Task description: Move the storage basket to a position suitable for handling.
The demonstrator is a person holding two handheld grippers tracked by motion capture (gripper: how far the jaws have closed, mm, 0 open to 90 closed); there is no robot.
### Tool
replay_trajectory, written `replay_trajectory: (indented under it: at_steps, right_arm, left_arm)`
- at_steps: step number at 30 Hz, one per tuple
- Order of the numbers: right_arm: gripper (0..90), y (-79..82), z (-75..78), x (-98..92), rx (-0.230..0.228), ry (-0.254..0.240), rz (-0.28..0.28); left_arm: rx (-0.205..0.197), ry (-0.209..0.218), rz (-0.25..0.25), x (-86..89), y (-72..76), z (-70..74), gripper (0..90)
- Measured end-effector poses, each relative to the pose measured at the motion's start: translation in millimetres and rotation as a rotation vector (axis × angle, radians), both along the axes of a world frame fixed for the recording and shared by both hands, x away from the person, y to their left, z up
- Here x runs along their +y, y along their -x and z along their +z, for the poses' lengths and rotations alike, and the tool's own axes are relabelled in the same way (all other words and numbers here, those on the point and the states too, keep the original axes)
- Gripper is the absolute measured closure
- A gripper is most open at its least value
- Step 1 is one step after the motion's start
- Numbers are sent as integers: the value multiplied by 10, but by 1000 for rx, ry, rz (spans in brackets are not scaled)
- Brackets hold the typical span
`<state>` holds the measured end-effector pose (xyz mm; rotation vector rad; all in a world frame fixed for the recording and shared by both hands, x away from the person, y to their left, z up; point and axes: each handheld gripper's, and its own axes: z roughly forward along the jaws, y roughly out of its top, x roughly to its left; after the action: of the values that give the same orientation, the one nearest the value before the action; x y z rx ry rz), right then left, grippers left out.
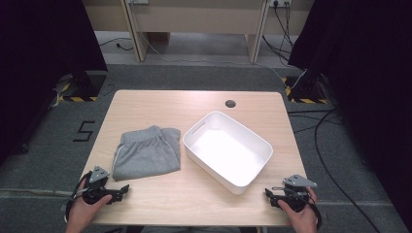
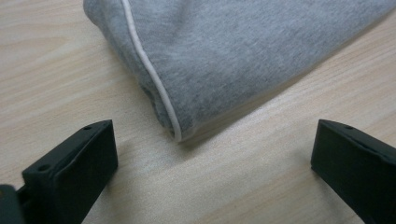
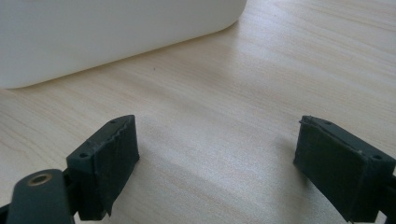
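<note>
Currently the grey shorts lie folded centre-left on the surface, beside the white bin. Left gripper & right gripper, lower corners: jaws released, nothing btwn them.

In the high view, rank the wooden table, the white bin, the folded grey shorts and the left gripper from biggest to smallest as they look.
1. Wooden table
2. White bin
3. Folded grey shorts, only a little smaller than the bin, so that pair is close
4. Left gripper, jaws open, clearly the smallest
</note>
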<state>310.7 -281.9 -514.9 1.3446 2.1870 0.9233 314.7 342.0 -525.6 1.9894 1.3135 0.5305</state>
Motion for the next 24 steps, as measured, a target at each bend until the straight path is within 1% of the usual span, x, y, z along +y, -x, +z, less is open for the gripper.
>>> replay_trajectory:
  at_steps: [1, 2, 3, 4, 5, 6, 9, 10, 11, 14, 15, 16, 17, 18, 19, 20, 21, 22, 24]
  right_arm:
    - [144, 0, 0, 0, 0, 0, 0]
    - [155, 3, 1, -1, -3, -2, 1]
    - [157, 5, 3, -1, -3, -1, 1]
    - [157, 5, 3, -1, -3, -1, 1]
    - [167, 6, 4, -2, -4, 0, 4]
    - [225, 19, 7, -6, -14, -4, 3]
    - [220, 25, 17, -14, -25, -12, -7]
    - [218, 35, 57, -21, -33, -20, -11]
    - [212, 42, 77, -21, -39, -24, -13]
    - [200, 83, 192, -22, -75, -35, -23]
    - [200, 83, 192, -22, -75, -35, -23]
    - [188, 114, 274, -13, -94, -47, -29]
    - [188, 114, 274, -13, -94, -47, -29]
    - [185, 131, 320, -1, -100, -55, -31]
    - [185, 143, 359, 8, -117, -60, -29]
    - [185, 173, 456, 41, -135, -74, -23]
    - [185, 173, 456, 41, -135, -74, -23]
    - [192, 182, 546, 69, -150, -87, -15]
    - [208, 175, 637, 91, -167, -100, -17]
  left_arm:
    - [0, 0, 0, 0, 0, 0, 33]
    - [-14, 20, 10, 21, 17, 11, 84]
    - [-22, 33, 1, 35, 25, 15, 118]
    - [-22, 33, 1, 35, 25, 15, 156]
    - [-21, 49, -3, 42, 30, 15, 156]
    - [-14, 59, -2, 46, 38, 24, 148]
    - [-18, 62, -4, 28, 45, 47, 146]
    - [-23, 54, -6, 13, 54, 78, 146]
    - [-38, 57, -9, -11, 68, 130, 146]
    - [-54, 64, -11, -38, 87, 196, 146]
    - [-62, 72, -11, -54, 97, 232, 146]
    - [-82, 92, -22, -93, 117, 306, 147]
    - [-82, 92, -22, -93, 117, 306, 147]
    - [-92, 95, -30, -116, 132, 346, 147]
    - [-102, 93, -37, -141, 151, 383, 148]
    - [-108, 90, -58, -183, 178, 445, 148]
    - [-108, 90, -58, -183, 178, 445, 148]
    - [-112, 104, -63, -225, 169, 495, 148]
    - [-107, 141, -69, -281, 126, 535, 150]
